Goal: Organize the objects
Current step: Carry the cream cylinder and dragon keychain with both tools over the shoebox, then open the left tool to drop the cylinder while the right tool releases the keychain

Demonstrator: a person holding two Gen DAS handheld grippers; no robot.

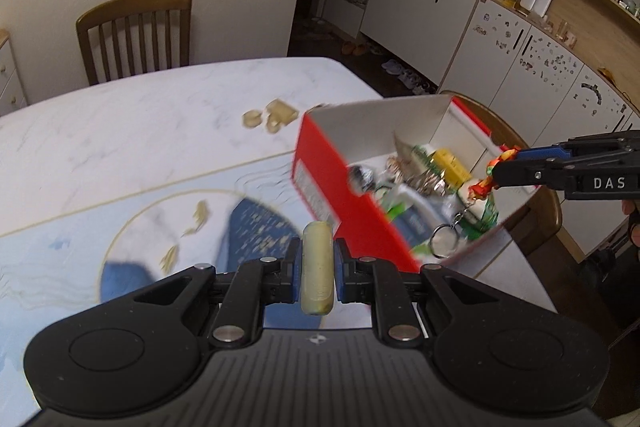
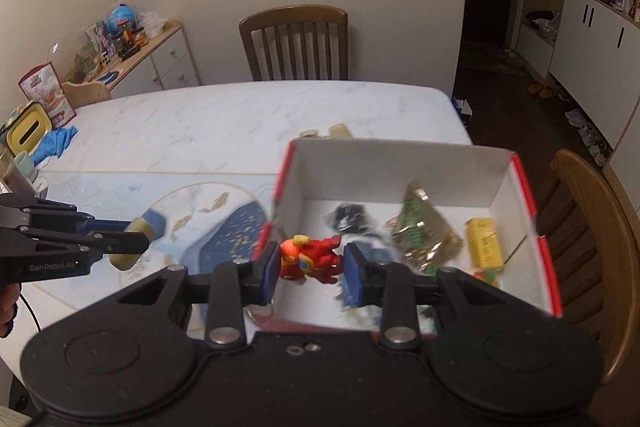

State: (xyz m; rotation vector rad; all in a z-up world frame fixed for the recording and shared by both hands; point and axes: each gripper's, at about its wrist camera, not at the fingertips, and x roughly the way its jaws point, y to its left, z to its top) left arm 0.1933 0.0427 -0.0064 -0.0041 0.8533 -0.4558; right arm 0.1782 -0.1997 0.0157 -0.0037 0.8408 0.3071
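Note:
My left gripper [image 1: 317,267] is shut on a pale yellow-green cylinder [image 1: 317,267], held above the blue placemat; it also shows in the right wrist view [image 2: 134,243]. My right gripper [image 2: 311,263] is shut on a red toy figure keychain [image 2: 314,259] over the near left corner of the red box [image 2: 404,167]. In the left wrist view the figure [image 1: 490,173] hangs from the right gripper [image 1: 498,175] above the box [image 1: 320,163], with its key ring [image 1: 443,241] dangling. The box holds a yellow packet [image 2: 485,241], a foil packet [image 2: 424,227] and other small things.
Small pale beige pieces [image 1: 272,115] lie on the white marble table [image 1: 160,115] beyond the box. A blue placemat [image 1: 140,227] covers the near table. Wooden chairs stand at the far side [image 2: 294,43] and right [image 2: 588,247]. A blue cloth [image 2: 56,143] lies at the left edge.

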